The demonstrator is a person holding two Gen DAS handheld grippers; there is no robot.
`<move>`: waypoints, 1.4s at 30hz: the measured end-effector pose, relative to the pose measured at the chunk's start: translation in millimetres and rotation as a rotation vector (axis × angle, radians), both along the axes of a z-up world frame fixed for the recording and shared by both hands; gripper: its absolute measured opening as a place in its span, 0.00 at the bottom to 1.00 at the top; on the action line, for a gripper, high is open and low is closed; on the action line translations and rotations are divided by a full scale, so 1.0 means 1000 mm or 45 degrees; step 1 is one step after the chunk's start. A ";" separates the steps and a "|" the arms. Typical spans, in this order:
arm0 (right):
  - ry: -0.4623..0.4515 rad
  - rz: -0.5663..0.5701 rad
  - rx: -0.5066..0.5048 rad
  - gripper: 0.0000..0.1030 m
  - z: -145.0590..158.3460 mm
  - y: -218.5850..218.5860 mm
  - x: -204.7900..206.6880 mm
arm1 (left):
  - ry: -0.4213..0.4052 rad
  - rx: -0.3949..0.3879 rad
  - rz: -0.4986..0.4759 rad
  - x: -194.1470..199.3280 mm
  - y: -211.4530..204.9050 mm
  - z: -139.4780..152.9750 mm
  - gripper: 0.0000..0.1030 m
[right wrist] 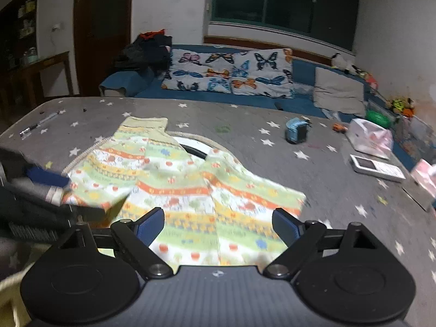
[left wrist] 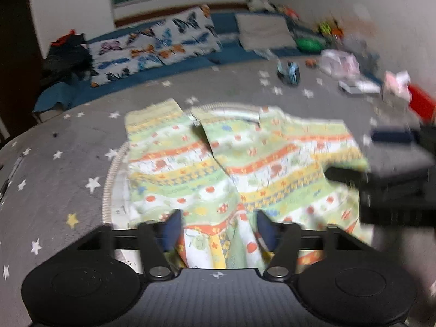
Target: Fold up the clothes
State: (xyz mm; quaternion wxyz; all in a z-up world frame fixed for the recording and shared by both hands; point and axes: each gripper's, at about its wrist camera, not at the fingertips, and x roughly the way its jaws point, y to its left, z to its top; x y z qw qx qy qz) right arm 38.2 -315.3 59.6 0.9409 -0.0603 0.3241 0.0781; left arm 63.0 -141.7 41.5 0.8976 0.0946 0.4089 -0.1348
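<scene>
Garment (left wrist: pixel 239 163) bunched between left fingers (left wrist: pixel 171 229) (clamped?—cannot tell), right fingers (right wrist: pixel 283 226) apart above it

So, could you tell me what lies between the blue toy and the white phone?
Right wrist view: only bare starred mat between toy and phone.
</scene>
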 end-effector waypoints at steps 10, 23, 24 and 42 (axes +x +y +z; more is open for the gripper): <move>0.041 0.140 0.039 0.74 -0.013 0.030 0.083 | -0.039 -0.040 0.071 -0.015 0.037 0.000 0.06; 0.141 0.183 0.075 0.26 -0.045 0.047 0.130 | -0.033 -0.112 0.154 -0.023 0.064 0.013 0.25; 0.139 0.176 0.093 0.17 -0.044 0.044 0.128 | -0.054 -0.094 0.148 -0.021 0.061 0.016 0.34; -0.022 0.025 0.061 0.03 -0.001 -0.009 0.079 | -0.051 0.024 0.096 0.029 0.041 -0.004 0.03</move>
